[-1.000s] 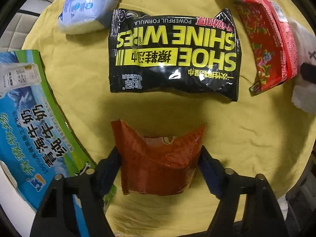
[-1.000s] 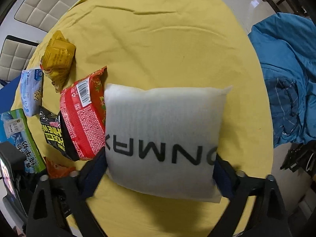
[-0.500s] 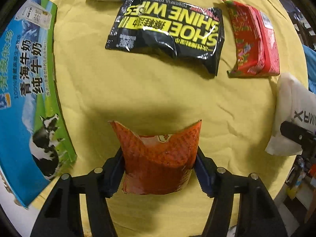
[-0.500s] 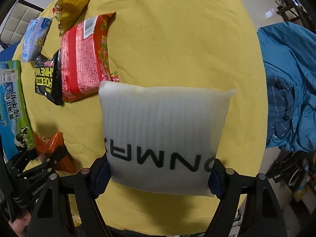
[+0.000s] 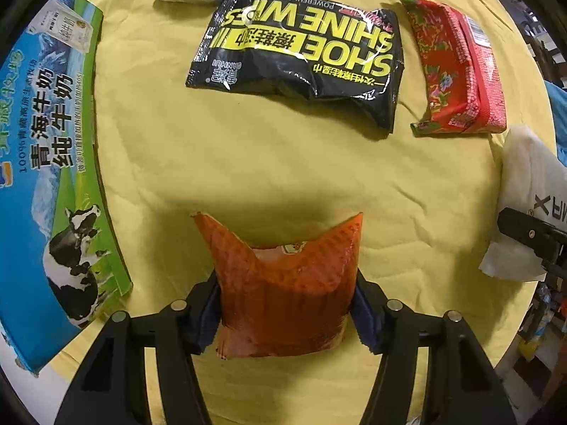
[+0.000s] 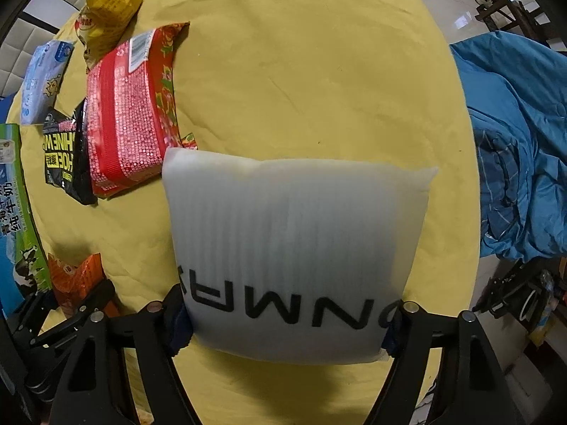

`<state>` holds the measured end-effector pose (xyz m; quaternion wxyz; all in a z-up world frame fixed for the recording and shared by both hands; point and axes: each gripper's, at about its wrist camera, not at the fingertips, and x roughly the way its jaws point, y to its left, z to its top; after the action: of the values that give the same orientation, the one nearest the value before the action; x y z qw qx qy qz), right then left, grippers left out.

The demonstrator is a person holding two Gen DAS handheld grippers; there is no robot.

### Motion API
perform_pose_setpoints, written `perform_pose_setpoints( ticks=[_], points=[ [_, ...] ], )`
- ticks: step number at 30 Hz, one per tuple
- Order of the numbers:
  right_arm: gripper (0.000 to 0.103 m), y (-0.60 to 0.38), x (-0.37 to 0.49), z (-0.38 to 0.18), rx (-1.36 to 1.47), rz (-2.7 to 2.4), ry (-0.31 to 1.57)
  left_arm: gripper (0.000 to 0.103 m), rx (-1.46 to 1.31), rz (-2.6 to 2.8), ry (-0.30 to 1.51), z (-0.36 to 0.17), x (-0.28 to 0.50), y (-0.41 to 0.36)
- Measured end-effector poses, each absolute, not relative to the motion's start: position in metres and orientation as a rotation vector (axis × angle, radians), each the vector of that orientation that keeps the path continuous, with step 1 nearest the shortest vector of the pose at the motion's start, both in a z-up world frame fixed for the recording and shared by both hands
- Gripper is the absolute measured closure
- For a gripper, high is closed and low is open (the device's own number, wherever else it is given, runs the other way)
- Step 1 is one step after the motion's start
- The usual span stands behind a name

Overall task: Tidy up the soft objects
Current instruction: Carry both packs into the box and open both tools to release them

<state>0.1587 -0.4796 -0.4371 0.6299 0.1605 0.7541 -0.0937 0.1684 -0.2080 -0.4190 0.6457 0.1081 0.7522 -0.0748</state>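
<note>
1. While your right gripper (image 6: 283, 322) squeezes in on the white pillow pack (image 6: 294, 248), that pack is the biggest thing in play: a second ago the jaws stood wider around it, and now the pads press both its near corners. It sits at the near right of the yellow cloth (image 6: 301, 71), just touching the near corner of the red packet (image 6: 127, 117).
2. The milk carton box (image 5: 53, 163) fills more of the left edge in the left wrist view than it did a second ago, so your left hand has shifted nearer, away from the row at the far side.
3. The black wipes pack (image 5: 301, 53) and the red packet beside it now lie well apart from your left gripper (image 5: 287, 313), with bare cloth between.
4. The left gripper's jaws are closing too, narrower than a second ago, and the pads dent both sides of the orange snack bag (image 5: 287, 290) at the near middle, its far edge sagging into a dip.
5. I judge both grips nearly set; lifting each soft pack to its place looks like the next step. Squeeze gently, since both give under pressure.
</note>
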Motion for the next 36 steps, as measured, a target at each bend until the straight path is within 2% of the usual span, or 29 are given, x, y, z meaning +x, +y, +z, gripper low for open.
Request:
perform_pose_setpoints(
  ticks=[4, 13, 24, 30, 36],
  points=[
    [0.028, -0.470, 0.177, -0.421, 0.368, -0.210, 1.718, 0.046, 0.252, -0.179, 1.697, -0.408, 0.170, -0.206],
    [0.030, -0.430, 0.184, -0.360, 0.369, -0.155, 1.653, 0.046, 0.223, -0.210, 1.611, -0.371, 0.167, -0.204],
    [0.030, -0.394, 0.190, -0.273, 0.327, -0.009, 1.531, 0.046, 0.043, -0.256, 1.484, -0.279, 0.191, -0.178],
    [0.030, -0.348, 0.206, -0.225, 0.313, 0.077, 1.456, 0.046, -0.114, -0.268, 1.440, -0.211, 0.201, -0.131],
    [0.030, -0.275, 0.224, -0.192, 0.289, 0.155, 1.413, 0.046, -0.157, -0.227, 1.386, -0.178, 0.226, -0.062]
  ],
)
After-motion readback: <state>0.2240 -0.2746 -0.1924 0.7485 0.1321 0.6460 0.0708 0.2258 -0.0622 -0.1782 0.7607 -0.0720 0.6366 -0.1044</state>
